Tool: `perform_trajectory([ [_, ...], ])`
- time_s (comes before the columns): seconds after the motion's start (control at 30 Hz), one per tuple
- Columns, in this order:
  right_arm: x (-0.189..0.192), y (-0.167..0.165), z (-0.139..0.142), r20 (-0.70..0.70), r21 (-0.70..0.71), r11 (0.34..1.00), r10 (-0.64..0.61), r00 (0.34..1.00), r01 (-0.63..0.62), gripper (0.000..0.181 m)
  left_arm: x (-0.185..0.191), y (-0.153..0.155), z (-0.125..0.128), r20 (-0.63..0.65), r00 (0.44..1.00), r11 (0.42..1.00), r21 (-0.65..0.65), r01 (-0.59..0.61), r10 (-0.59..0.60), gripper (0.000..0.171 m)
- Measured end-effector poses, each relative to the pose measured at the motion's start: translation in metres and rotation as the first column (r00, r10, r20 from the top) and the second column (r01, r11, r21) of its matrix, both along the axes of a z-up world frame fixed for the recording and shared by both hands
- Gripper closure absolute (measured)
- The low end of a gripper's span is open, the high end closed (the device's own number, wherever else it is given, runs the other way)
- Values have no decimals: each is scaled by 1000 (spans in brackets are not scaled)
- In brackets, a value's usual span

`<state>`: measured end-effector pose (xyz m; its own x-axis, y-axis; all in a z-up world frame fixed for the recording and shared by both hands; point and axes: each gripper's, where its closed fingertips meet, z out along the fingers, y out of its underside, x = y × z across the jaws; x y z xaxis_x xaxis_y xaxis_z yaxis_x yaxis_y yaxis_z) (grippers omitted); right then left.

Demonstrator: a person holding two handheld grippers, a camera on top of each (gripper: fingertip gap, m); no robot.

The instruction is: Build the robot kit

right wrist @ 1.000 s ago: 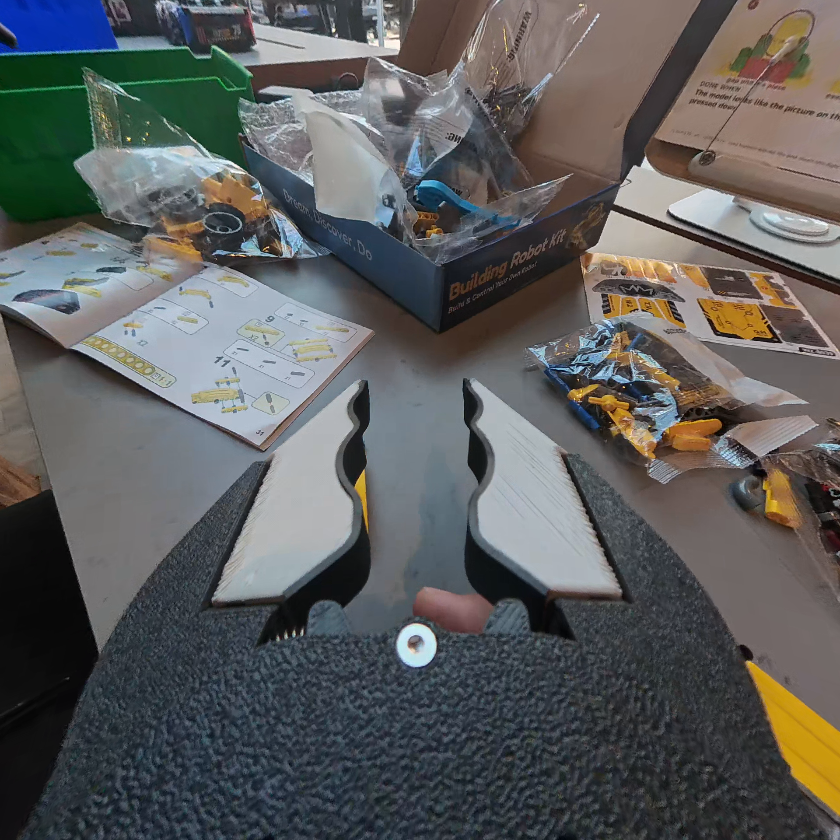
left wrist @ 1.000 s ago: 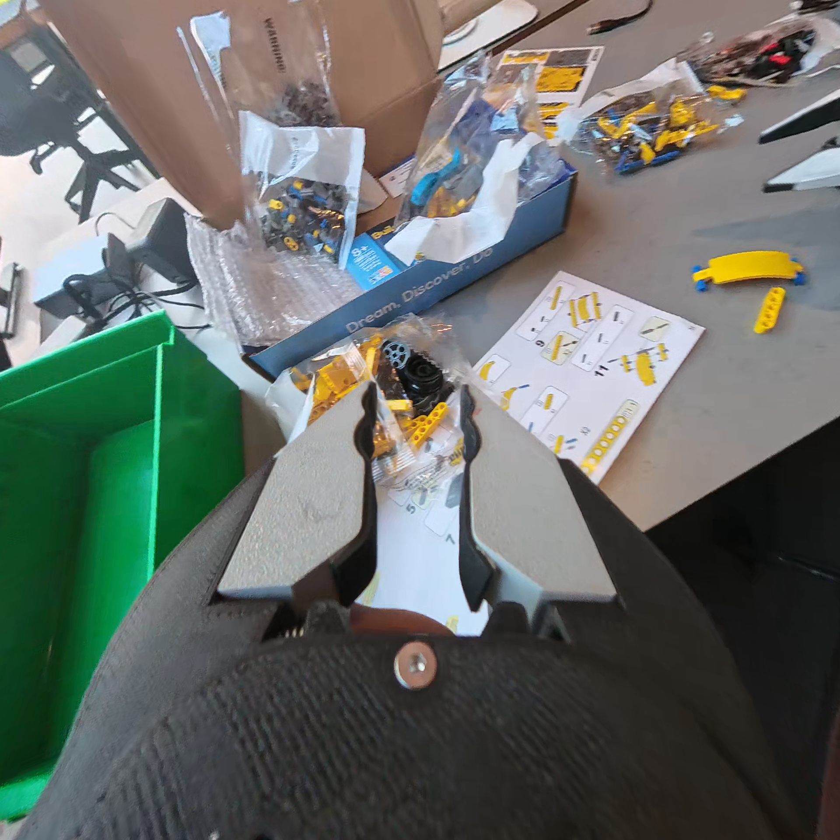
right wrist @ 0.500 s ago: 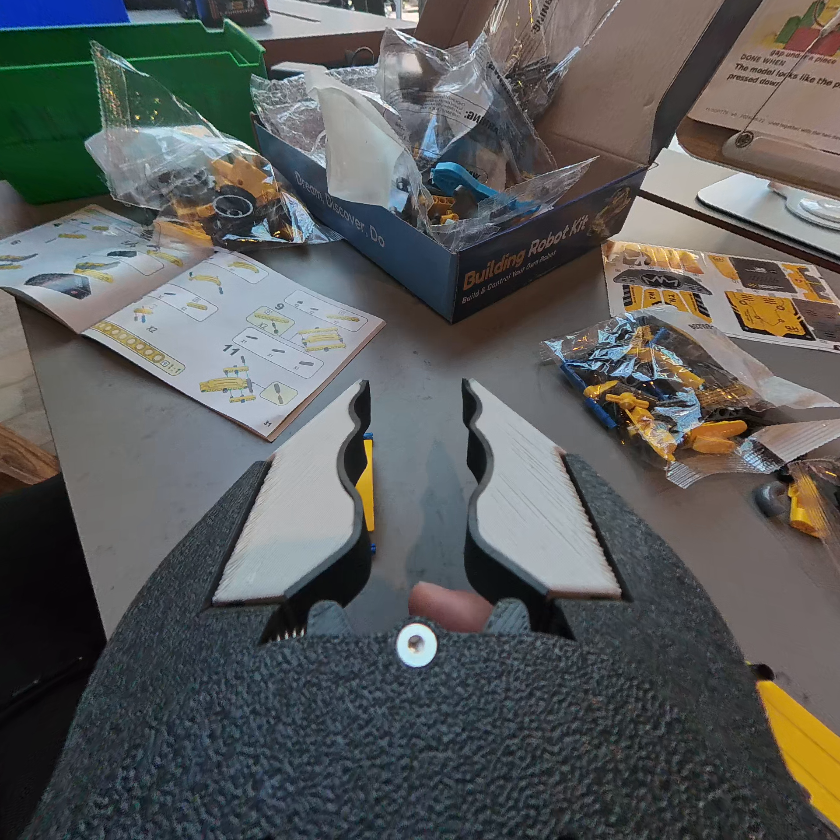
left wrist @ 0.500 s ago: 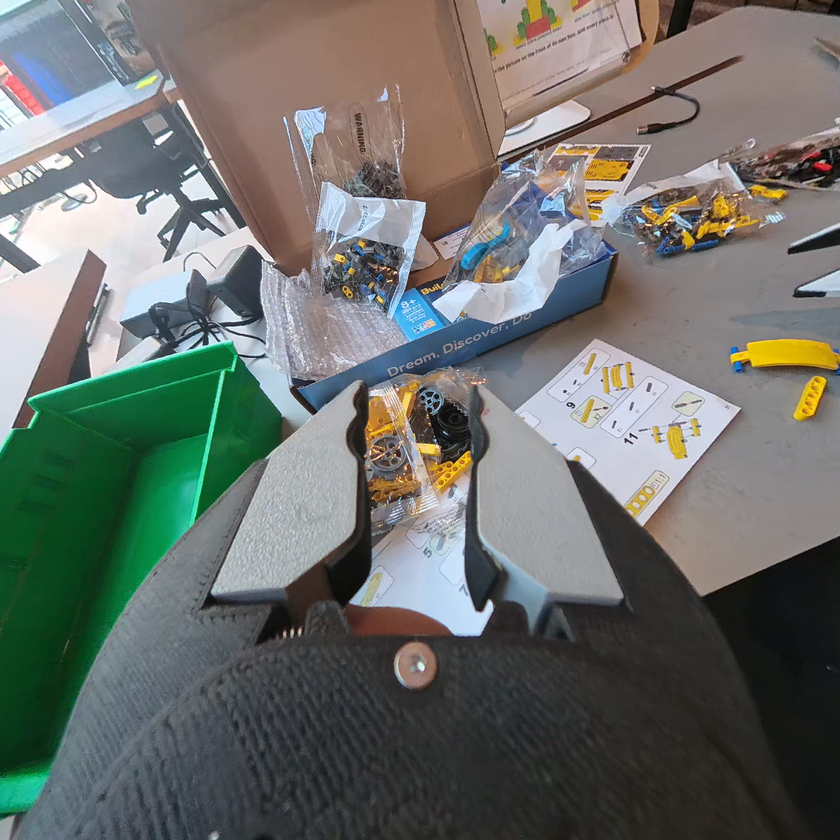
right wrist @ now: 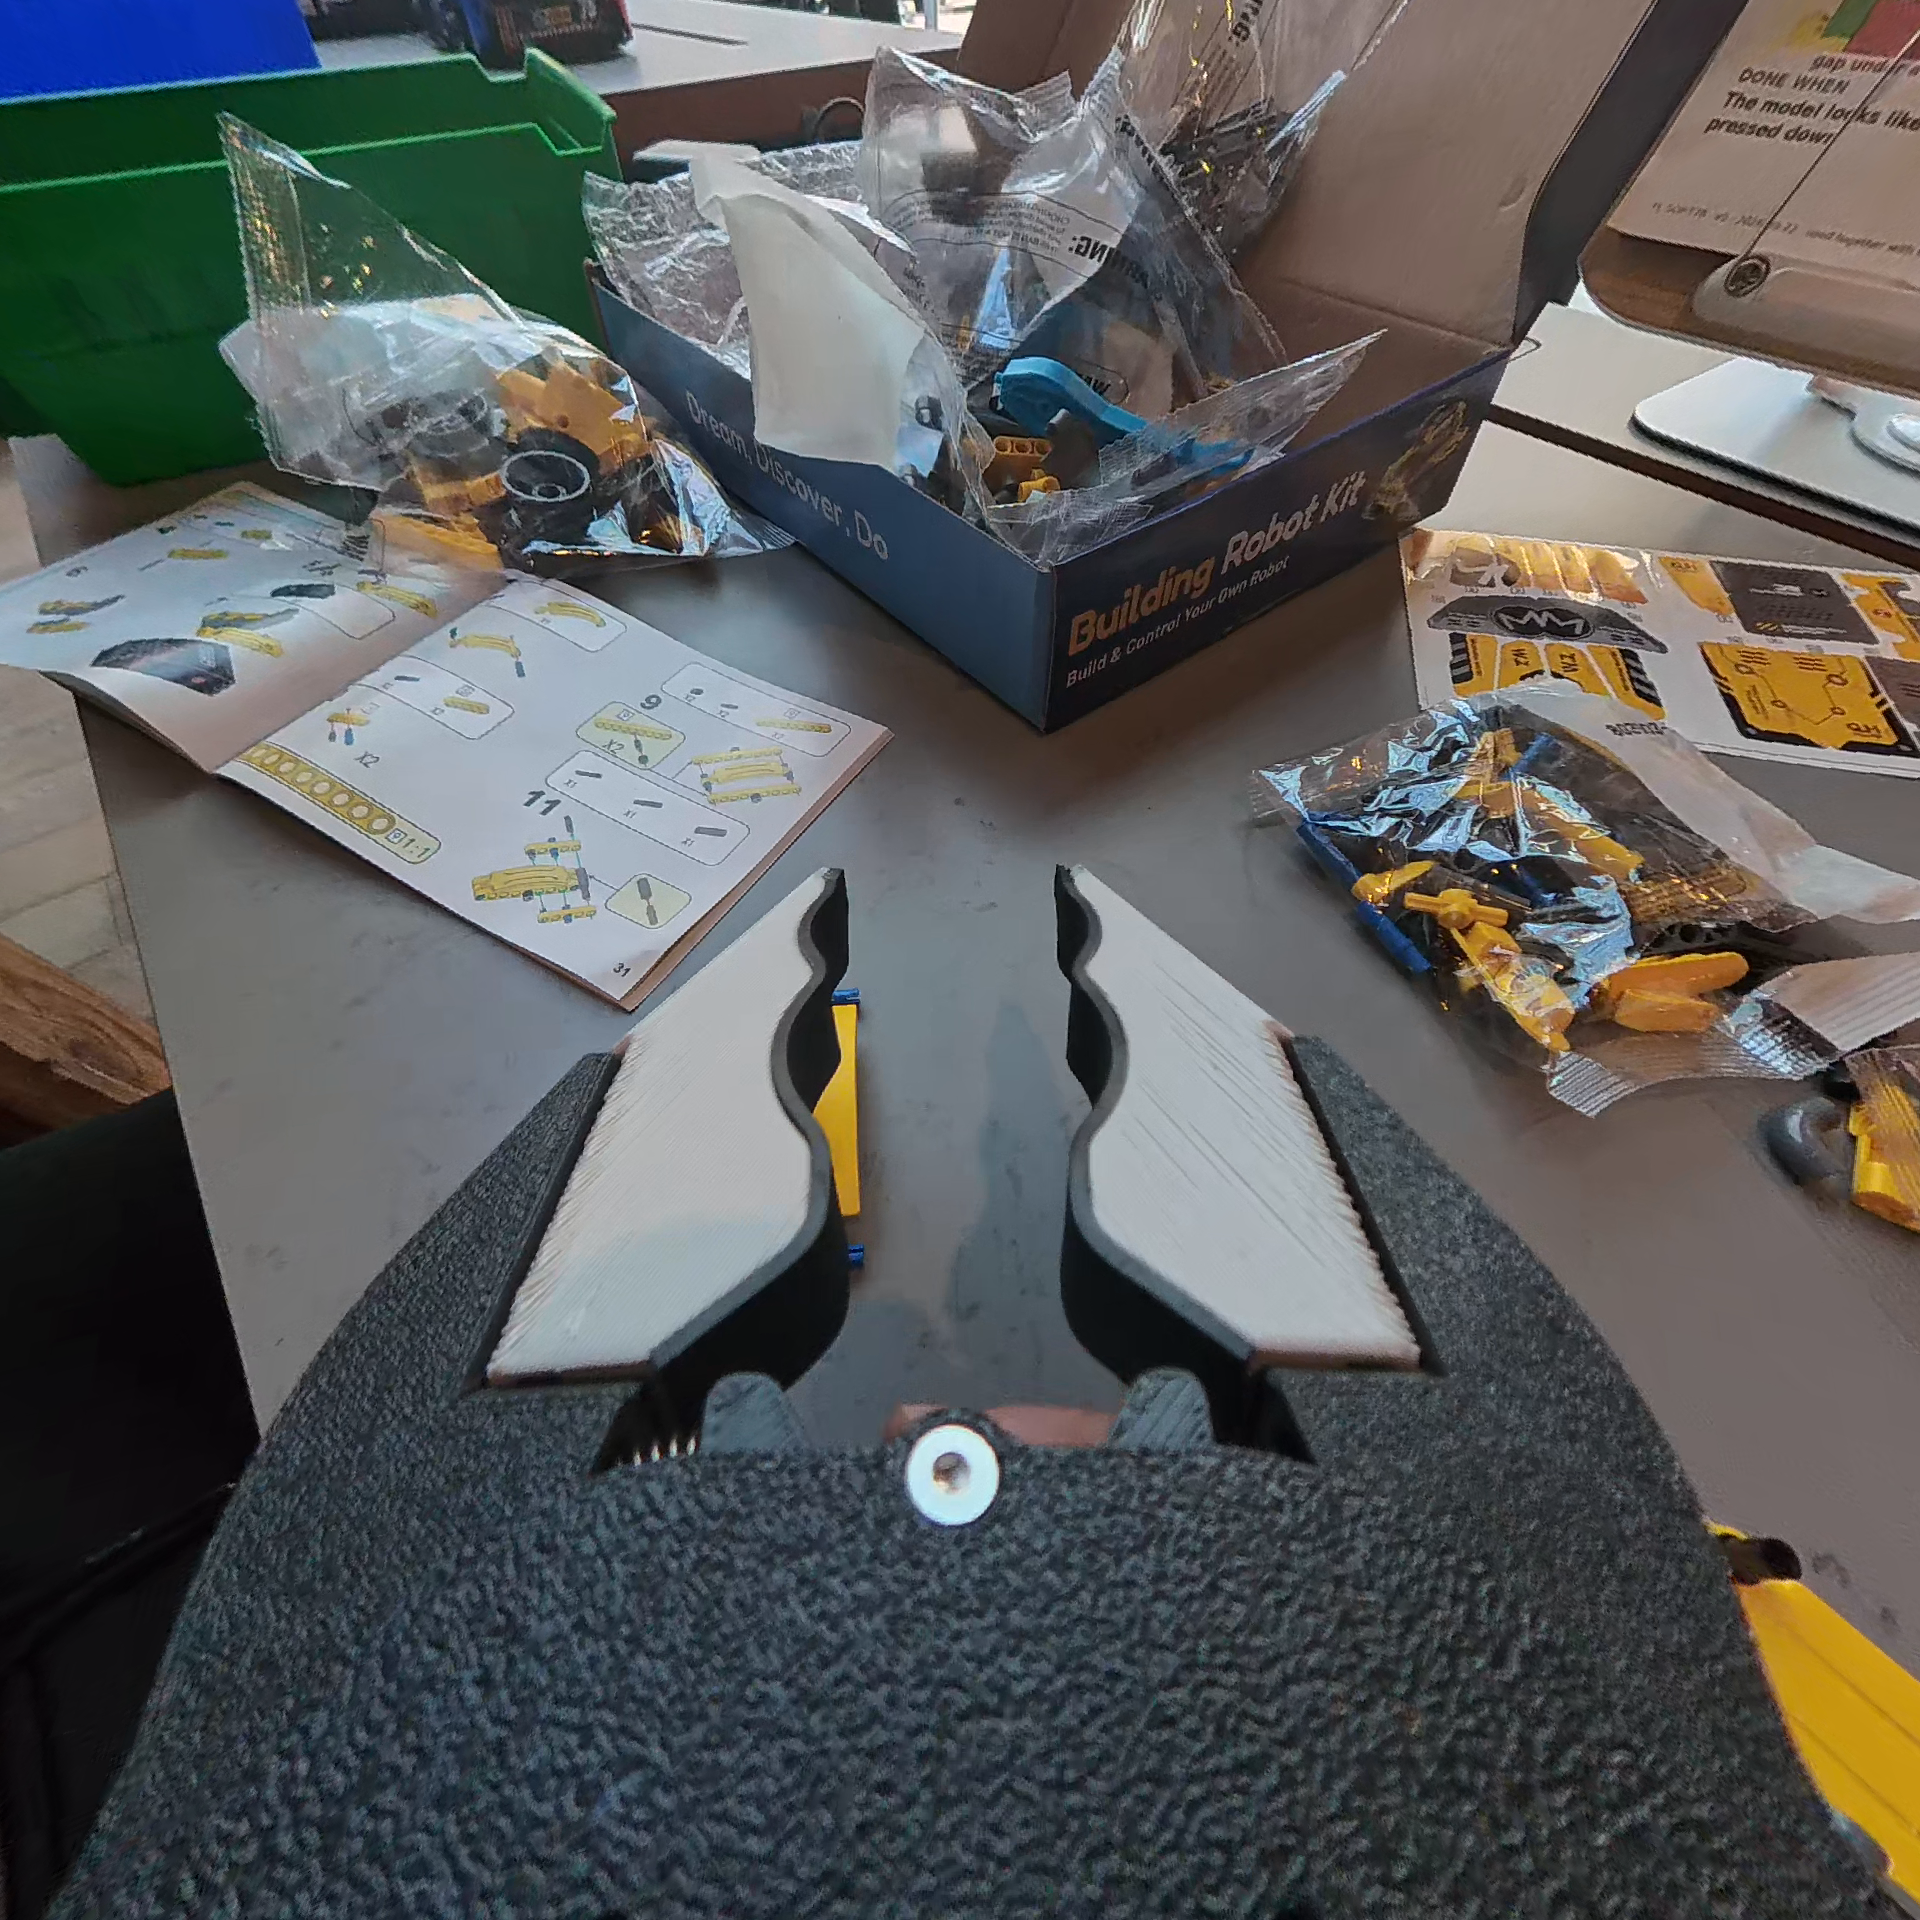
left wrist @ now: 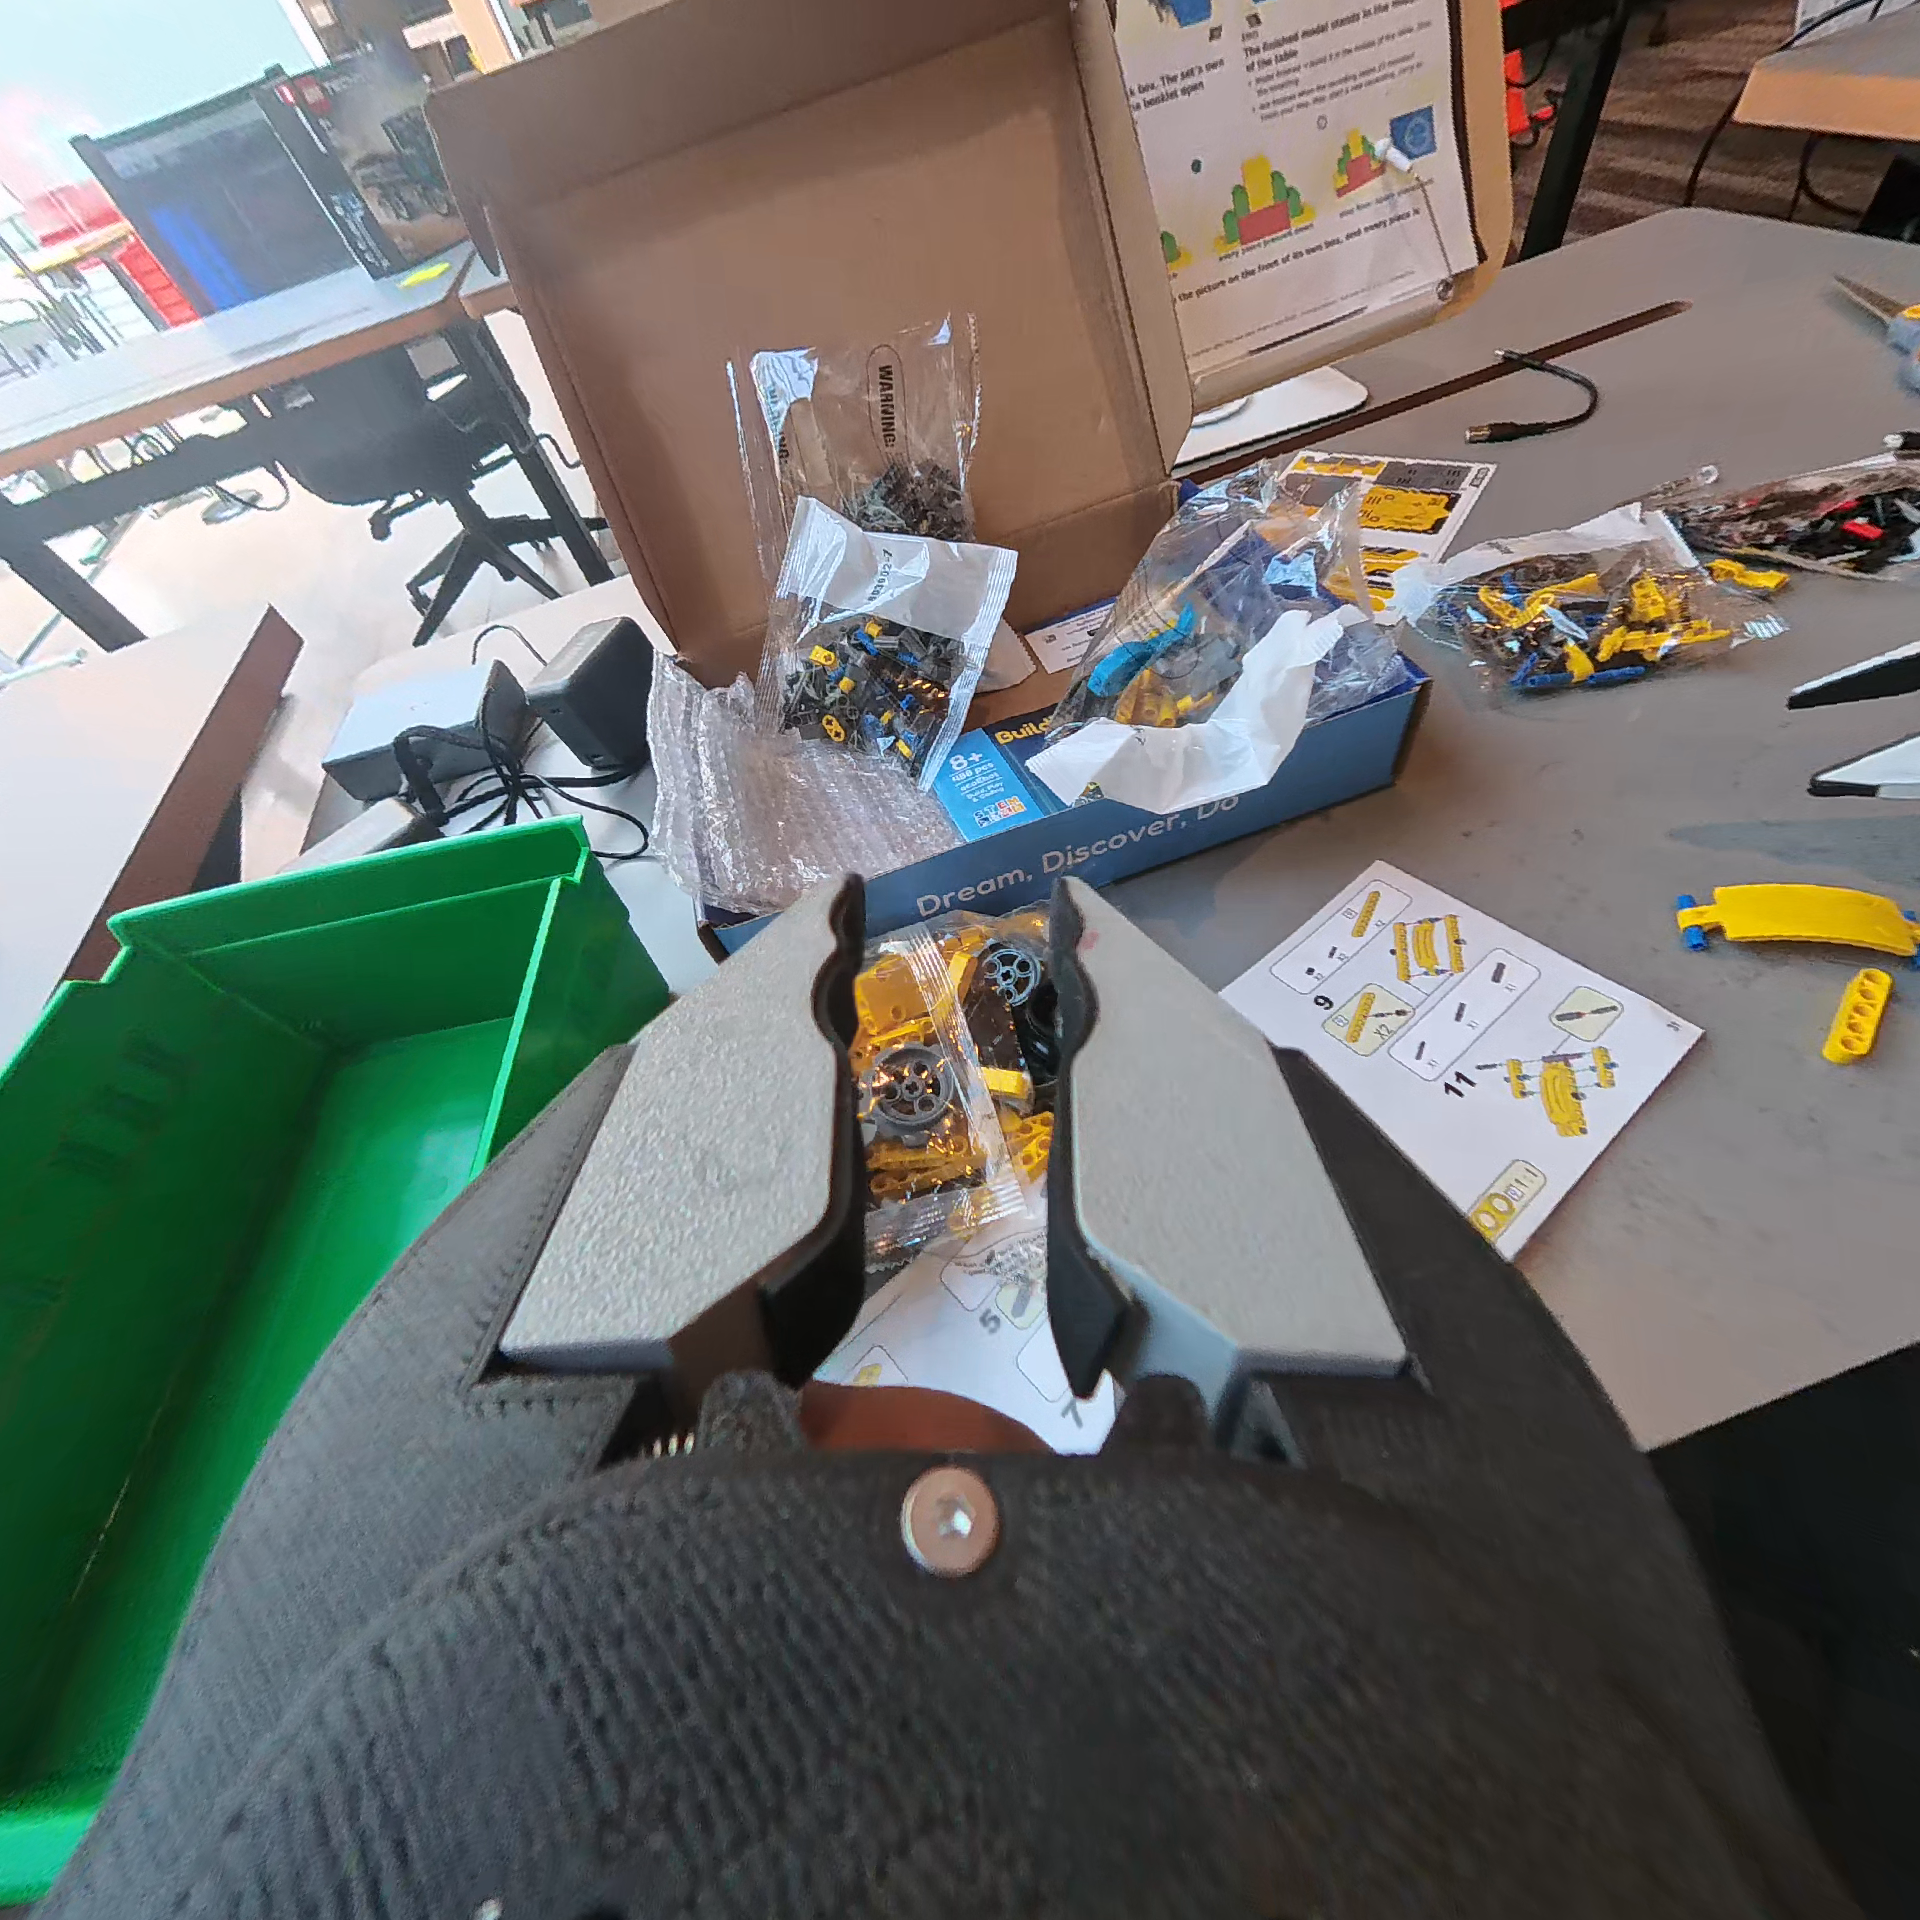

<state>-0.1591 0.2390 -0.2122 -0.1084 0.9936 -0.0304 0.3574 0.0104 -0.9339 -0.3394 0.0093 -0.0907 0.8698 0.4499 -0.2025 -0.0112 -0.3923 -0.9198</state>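
My left gripper (left wrist: pixel 956 894) is open and hovers over a clear bag of yellow and black parts (left wrist: pixel 956 1081), which shows in the gap between its fingers. The bag lies on an open instruction booklet (left wrist: pixel 1455 1039) in front of a blue kit box (left wrist: pixel 1143 831). In the right wrist view the bag (right wrist: pixel 499 457) rests by the booklet (right wrist: pixel 540 748). My right gripper (right wrist: pixel 948 878) is open and empty over the grey table, with a curved yellow piece (right wrist: pixel 844 1101) partly hidden under its left finger. The right gripper's tips (left wrist: pixel 1803 748) also show in the left wrist view, above that piece (left wrist: pixel 1808 920).
A green bin (left wrist: pixel 260 1091) stands left of the table. The blue box (right wrist: pixel 1143 592) holds several bags. A bag of blue and yellow parts (right wrist: pixel 1538 894), a sticker sheet (right wrist: pixel 1662 644) and a small yellow beam (left wrist: pixel 1858 1016) lie on the table. The table edge is close in front. Across from one pair of fingers to the other is roughly 30 cm.
My left gripper has tilted up and drawn back, so the bag now sits deeper between its fingers in view. My right gripper shifted slightly, showing more of the yellow piece.
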Motion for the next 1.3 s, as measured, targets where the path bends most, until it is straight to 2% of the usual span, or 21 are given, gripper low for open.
perform_trajectory([
  [0.13,0,0,1,-3,-3,1000,3,1000,-3,142,-2,1,1,-14,1000,1000,9,-14,15,131],
  [0.8,0,-4,0,3,31,999,15,1000,-15,142,4,7,-6,-46,999,999,-47,7,-9,131],
  [1.07,2,4,7,-39,6,1000,-26,999,26,142,20,18,-8,-63,996,995,-73,62,-66,131],
  [1.17,8,11,29,-120,-46,997,-62,991,57,142,23,21,-14,-69,994,992,-100,76,-83,131],
  [1.3,32,48,90,-250,30,985,-159,955,171,151,21,22,-15,-62,995,992,-100,74,-80,131],
])
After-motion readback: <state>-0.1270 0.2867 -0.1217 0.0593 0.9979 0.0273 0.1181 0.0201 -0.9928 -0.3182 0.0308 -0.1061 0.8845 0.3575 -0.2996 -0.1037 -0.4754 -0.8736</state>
